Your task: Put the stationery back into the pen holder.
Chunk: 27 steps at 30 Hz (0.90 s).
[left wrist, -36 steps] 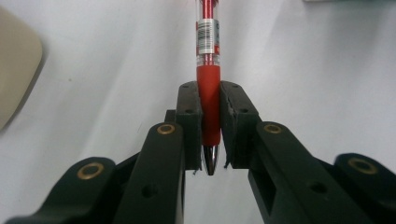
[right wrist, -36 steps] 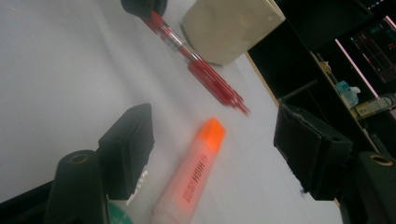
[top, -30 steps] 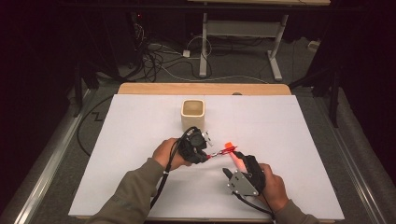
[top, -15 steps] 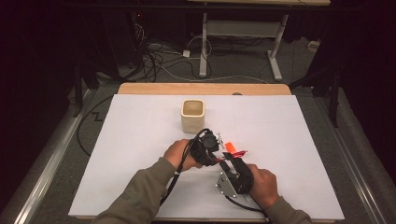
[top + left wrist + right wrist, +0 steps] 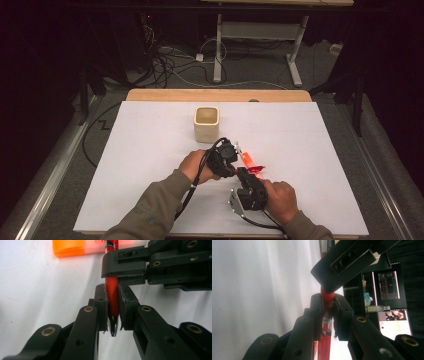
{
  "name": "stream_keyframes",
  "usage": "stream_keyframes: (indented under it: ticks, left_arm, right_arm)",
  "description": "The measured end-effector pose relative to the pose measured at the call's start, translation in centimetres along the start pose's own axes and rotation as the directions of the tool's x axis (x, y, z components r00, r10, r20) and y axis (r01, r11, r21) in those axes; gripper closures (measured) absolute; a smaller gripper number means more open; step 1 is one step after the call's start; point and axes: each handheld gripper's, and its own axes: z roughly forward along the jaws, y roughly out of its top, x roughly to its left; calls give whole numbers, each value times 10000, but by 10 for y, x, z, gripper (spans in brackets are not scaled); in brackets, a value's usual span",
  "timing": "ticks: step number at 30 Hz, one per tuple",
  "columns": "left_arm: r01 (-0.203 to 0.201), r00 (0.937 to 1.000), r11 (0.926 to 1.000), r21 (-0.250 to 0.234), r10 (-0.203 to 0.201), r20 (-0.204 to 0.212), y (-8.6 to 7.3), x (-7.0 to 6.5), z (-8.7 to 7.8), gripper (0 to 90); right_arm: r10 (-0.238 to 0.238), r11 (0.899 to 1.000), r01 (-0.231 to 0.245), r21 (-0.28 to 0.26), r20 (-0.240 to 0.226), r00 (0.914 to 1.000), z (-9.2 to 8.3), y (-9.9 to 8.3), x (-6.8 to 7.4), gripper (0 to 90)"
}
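1. Nearest the near edge of the desk point(image 5: 150, 200), the right gripper point(image 5: 243, 173) is held in the person's right hand, right of the middle; a strip of bare white surface is left between that hand and the near edge.
2. The right gripper's jaws have just been closing, and in the right gripper view they are seen clamped on the red pen point(image 5: 326, 315), the pads pressing the clear part of its barrel from both sides.
3. Just beyond, the left gripper point(image 5: 231, 161) is held in the left hand, its jaws closed together on the same red pen; in the left gripper view the silver tip is seen poking out below the pads.
4. The red pen is thus gripped at two places, one gripper just beside the other, above the desk's middle-near part.
5. An orange marker point(image 5: 75, 247) is seen on the white surface just behind the pen in the left gripper view; whether it touches the pen cannot be told.
6. Wide open room is left toward the left edge and the right edge of the desk, both sides being bare white surface.
7. Farther on, a cream square cup point(image 5: 206, 123) stands upright near the middle of the far half, well apart from the far edge; it is open at the top, and what it holds cannot be told.
8. Along the far edge a wooden strip point(image 5: 150, 94) is exposed.
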Motion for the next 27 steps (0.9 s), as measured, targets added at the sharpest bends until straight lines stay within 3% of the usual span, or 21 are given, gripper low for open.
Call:
stream_keyframes:
  ticks: [2,7,9,11,12,13,16,18,19,21,22,23,24,25,27]
  left_arm:
    - [-35,10000,10000,-56,35,-13,0,0,0,770]
    - [103,9999,9968,-792,-108,-54,-5,-1,-8,765]
    - [167,9999,9949,-993,-170,-29,-6,-2,-10,676]
    - [243,9996,9868,-1598,-268,-132,-14,-3,-20,631]
    - [250,9989,9822,-1862,-317,-334,-17,-3,-23,618]
    - [250,9989,9822,-1862,-317,-334,-17,-3,-23,557]
    - [429,9955,9647,-2598,-631,-702,-33,-3,-32,502]
    - [522,9917,9549,-2921,-841,-976,-45,-4,-35,501]
    - [410,9909,9514,-3052,-779,-1098,-52,-5,-35,464]
    - [376,9826,9355,-3512,-986,-1574,-74,-6,-35,442]
    - [376,9826,9355,-3512,-986,-1574,-74,-6,-35,418]
    - [443,9788,9301,-3647,-1134,-1703,-82,-5,-35,414]
    - [489,9758,9264,-3732,-1241,-1801,-90,-4,-34,414]
    - [720,9706,9164,-3937,-1552,-1839,-105,-2,-33,414]
    - [700,9682,9156,-3959,-1579,-1940,-111,-2,-32,413]
  right_arm:
    - [-8,10000,8,-19,-53,10000,0,0,-1,800]
    - [243,9995,-246,203,138,9996,-2,-1,-5,802]
    - [266,9995,-268,157,69,9996,-2,-3,-7,802]
    - [438,9985,-443,331,161,9989,0,-8,-12,802]
    - [756,9961,-765,428,228,9969,-2,-10,-13,802]
    - [710,9966,-723,394,321,9970,-1,-11,-17,802]
    - [1362,9897,-1375,389,354,9901,-2,-17,-22,802]
    - [1445,9885,-1459,389,350,9889,-2,-19,-25,802]
    - [2044,9782,-2056,293,386,9781,-3,-25,-30,802]
    - [2349,9714,-2361,269,397,9712,-3,-30,-35,802]
    - [2349,9714,-2361,269,397,9712,-3,-30,-35,802]
    - [2856,9582,-2859,64,335,9578,-4,-35,-40,802]
    - [2856,9582,-2859,64,335,9578,-4,-35,-40,802]
    - [3421,9397,-3420,-79,138,9396,-6,-38,-45,802]
    - [3856,9223,-3855,-283,-28,9227,-6,-42,-50,801]
